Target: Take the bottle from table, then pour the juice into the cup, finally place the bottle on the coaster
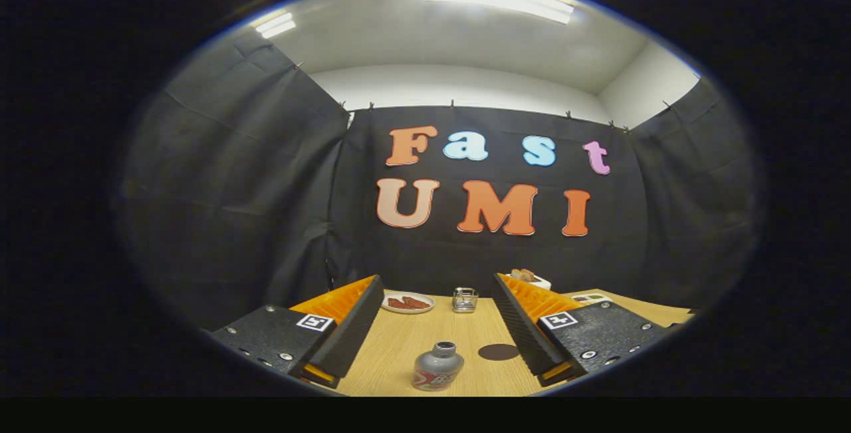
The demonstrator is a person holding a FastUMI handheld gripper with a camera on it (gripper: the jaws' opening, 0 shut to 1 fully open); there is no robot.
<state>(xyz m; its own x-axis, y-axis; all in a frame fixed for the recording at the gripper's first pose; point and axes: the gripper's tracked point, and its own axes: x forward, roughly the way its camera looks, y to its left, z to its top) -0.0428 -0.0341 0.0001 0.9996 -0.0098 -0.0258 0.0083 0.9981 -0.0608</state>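
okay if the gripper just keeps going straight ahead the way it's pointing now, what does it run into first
Probably the bottle, standing on the table between the open gripper's fingers and nearest to them. The glass cup stands farther along that line. Depth is hard to judge in this fisheye view.

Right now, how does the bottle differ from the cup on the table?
The bottle stands between the hand-held gripper fingers, which are open; the cup stands well beyond them. The bottle is opaque grey with a label; the cup is clear glass. The bottle narrows to a neck; the cup is squat. Both stand upright on the table.
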